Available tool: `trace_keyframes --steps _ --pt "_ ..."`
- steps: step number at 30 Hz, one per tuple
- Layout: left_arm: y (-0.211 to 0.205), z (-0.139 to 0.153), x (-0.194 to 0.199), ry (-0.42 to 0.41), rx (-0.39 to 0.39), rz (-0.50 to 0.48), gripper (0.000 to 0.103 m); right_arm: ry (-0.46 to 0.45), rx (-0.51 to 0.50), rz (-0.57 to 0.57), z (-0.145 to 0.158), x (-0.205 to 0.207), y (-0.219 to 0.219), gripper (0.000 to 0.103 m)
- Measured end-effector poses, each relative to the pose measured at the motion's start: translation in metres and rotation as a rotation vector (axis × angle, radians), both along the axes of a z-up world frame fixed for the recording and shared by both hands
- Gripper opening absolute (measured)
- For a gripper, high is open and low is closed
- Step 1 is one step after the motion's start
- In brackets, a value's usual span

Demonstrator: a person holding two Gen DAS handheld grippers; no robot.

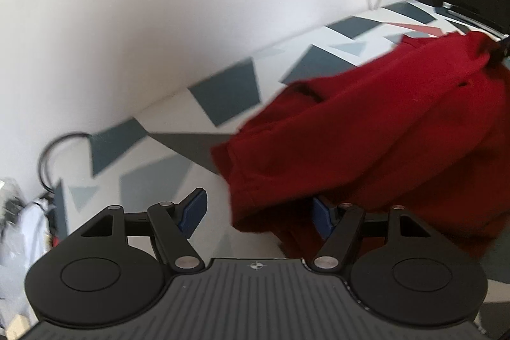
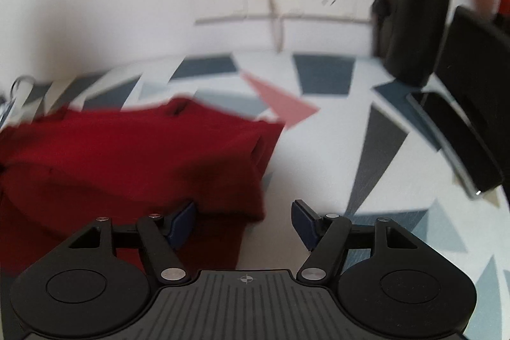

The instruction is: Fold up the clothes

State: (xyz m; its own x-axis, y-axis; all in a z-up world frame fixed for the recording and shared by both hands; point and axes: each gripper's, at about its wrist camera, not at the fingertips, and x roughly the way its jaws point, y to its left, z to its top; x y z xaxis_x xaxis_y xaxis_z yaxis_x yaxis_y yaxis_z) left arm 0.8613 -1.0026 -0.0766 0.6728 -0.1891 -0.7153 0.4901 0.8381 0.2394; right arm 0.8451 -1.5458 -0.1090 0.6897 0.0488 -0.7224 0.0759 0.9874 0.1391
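Red garment (image 1: 382, 133) lies bunched on the patterned worktop (image 2: 318, 148), with the left gripper (image 1: 258, 212) and right gripper (image 2: 244, 219) jaws both apart, clamping nothing.

Matt red cloth garment (image 1: 382, 129); seemingly glossy black phone (image 2: 459, 136).

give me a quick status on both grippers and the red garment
Left gripper open, right gripper open, neither clamping cloth. Crumpled dark red fabric garment bunched on the geometric-patterned table, not folded. Black bottle and dark phone at far right.
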Motion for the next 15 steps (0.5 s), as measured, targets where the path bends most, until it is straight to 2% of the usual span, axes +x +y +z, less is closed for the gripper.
trace_keyframes --steps 2,4,5,7,8,9,10,12,15 --pt "0.005 0.002 0.005 -0.013 -0.025 0.043 0.07 -0.058 0.036 -0.051 0.005 -0.001 -0.006 0.059" --pt "0.01 0.003 0.01 -0.003 -0.062 0.07 0.067 -0.071 0.074 -0.065 0.007 0.0 -0.011 0.052" --pt "0.013 0.003 0.012 0.012 -0.084 0.075 0.064 -0.062 0.079 -0.055 0.006 0.001 -0.011 0.045" --pt "0.015 0.002 0.013 0.042 -0.115 0.057 0.036 -0.034 0.056 -0.025 0.002 0.003 -0.008 0.04" --pt "0.014 0.002 0.014 0.061 -0.122 0.046 0.029 -0.022 0.046 -0.015 0.001 0.002 -0.006 0.037" --pt "0.014 0.003 0.014 0.075 -0.122 0.045 0.016 -0.016 0.048 -0.009 0.0 0.002 -0.005 0.032" --pt "0.014 0.004 0.014 0.084 -0.12 0.054 0.014 -0.013 0.062 -0.01 0.0 0.001 -0.006 0.028" --pt "0.019 0.008 0.015 0.122 -0.169 0.08 0.01 -0.018 0.091 -0.023 0.002 0.0 -0.008 0.012" --pt "0.035 0.017 0.021 0.164 -0.278 0.147 0.008 -0.057 0.124 -0.053 0.013 0.003 -0.012 0.007"
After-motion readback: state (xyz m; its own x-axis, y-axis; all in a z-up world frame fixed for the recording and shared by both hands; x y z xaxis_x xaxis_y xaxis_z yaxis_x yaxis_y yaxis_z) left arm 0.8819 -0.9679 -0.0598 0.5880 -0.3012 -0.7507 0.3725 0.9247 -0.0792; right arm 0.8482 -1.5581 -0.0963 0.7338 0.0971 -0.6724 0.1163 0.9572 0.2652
